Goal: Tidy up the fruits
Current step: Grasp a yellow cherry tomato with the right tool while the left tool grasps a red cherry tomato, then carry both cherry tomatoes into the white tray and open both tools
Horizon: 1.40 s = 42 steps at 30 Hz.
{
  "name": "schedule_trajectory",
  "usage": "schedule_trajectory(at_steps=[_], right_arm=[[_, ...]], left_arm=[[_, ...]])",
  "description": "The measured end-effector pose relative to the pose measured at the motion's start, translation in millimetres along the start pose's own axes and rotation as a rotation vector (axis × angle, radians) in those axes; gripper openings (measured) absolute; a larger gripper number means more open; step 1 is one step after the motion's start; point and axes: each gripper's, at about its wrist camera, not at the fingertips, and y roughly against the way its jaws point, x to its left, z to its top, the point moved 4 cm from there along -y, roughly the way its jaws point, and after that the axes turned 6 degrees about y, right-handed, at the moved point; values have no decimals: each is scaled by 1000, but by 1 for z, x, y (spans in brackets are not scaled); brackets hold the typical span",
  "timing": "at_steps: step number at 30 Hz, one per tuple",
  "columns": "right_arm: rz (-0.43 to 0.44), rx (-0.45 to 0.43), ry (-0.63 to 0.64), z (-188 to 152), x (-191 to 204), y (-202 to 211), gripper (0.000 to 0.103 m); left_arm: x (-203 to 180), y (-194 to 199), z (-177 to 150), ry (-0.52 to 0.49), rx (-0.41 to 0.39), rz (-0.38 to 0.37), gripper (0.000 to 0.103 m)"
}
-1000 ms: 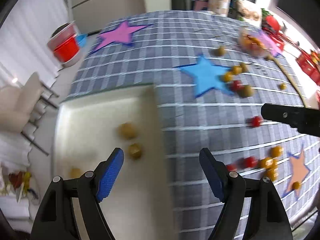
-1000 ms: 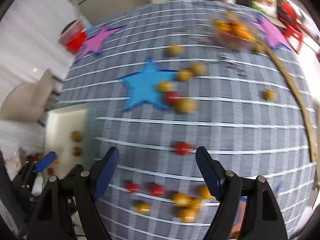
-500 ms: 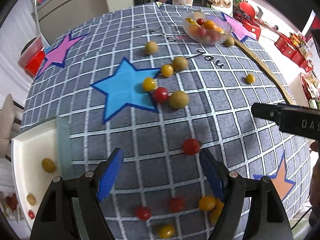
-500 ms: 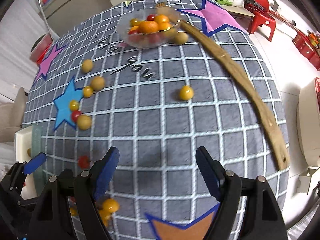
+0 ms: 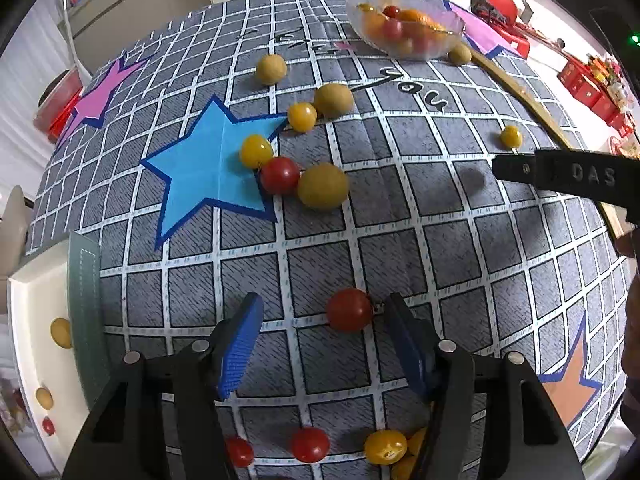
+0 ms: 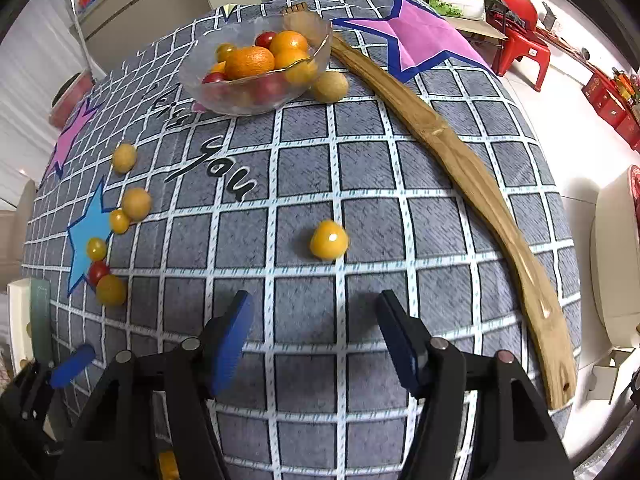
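Small red, yellow and green-brown fruits lie scattered on a grey checked cloth with stars. My left gripper (image 5: 320,344) is open, with a red tomato (image 5: 349,309) between its jaws, close to the right one. My right gripper (image 6: 314,340) is open and empty, just short of a lone yellow tomato (image 6: 328,239). A glass bowl (image 6: 256,68) of oranges and tomatoes stands at the far side; it also shows in the left wrist view (image 5: 404,30). A cluster of fruits (image 5: 298,178) lies by the blue star.
A white tray (image 5: 36,360) holding a few small fruits sits off the cloth's left edge. A long wooden stick (image 6: 460,184) lies along the right side. More tomatoes (image 5: 308,444) lie under the left gripper. Red stools and boxes stand beyond the table.
My left gripper moved forward over the cloth, bringing the red tomato between its jaws. My right gripper moved forward toward the lone yellow tomato. Both stayed open.
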Motion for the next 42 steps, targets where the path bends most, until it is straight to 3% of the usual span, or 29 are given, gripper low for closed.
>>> schedule_trajectory(at_steps=[3,5,10,13,19,24,35,42], right_arm=[[-7,-13,9,8,0,-3,64],[-12,-20,18,13,0,-4,59],[-29,-25,42,22,7,-7,33],[-34,-25,40,25,8,-9,19],[29,-15,25,14,5,-1,19],[91,-1,35,-11,18,15,19],[161,31,39,-49,49,43,19],[204,35,109,-49,96,52,19]], left_arm=[[-2,0,0,6,-1,0,62],[-4,1,-1,13,2,-14,54],[-11,3,-3,13,1,-23,43],[-14,5,-5,9,-4,-35,26],[-2,10,-4,68,13,-119,26],[7,17,-7,70,12,-139,26],[33,42,-15,99,-9,-127,26],[71,60,-28,143,-28,-87,26]])
